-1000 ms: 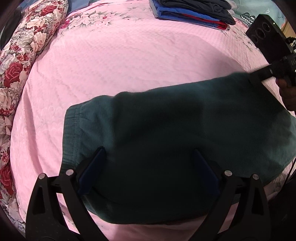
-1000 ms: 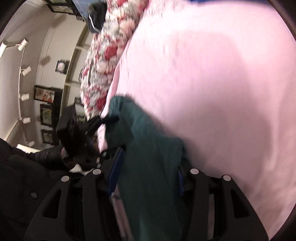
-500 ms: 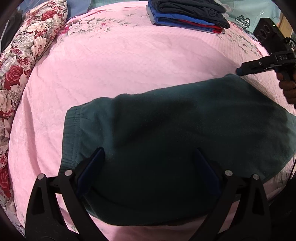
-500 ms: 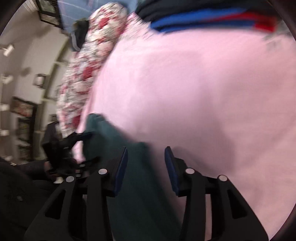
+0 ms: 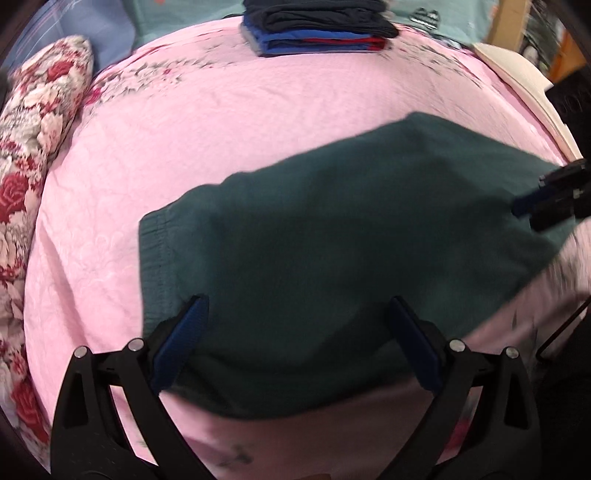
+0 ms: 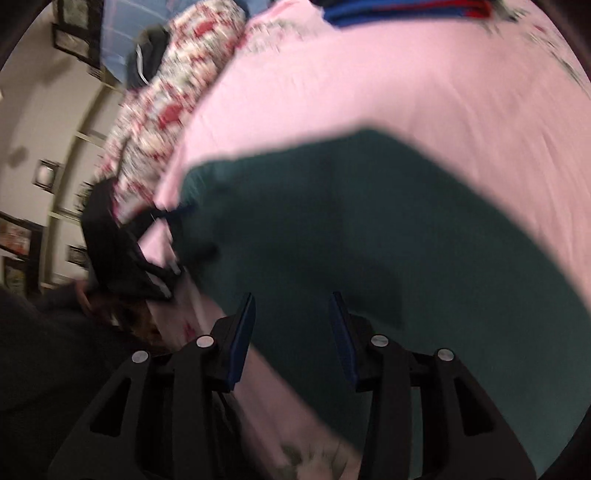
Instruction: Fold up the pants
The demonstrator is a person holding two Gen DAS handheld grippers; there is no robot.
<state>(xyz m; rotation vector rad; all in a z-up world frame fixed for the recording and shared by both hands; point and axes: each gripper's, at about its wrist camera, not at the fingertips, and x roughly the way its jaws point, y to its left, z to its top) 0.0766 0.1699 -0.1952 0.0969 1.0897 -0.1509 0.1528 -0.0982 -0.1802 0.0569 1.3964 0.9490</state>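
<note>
Left wrist: pants (image 5: 351, 236) on pink bedspread (image 5: 258, 122)

The right wrist view is smeared by motion: the flowered pillow (image 6: 173, 92) and the framed pictures on the wall (image 6: 46, 173) show no detail. There the left tongs (image 6: 162, 236) are a dark blur at the pants' (image 6: 369, 240) edge, so their grip cannot be read. The stack of folded clothes (image 6: 406, 11) is cut off by the top edge. In the left wrist view the right tongs (image 5: 554, 199) are cut by the right edge, and the pants' near edge is blurred.
</note>
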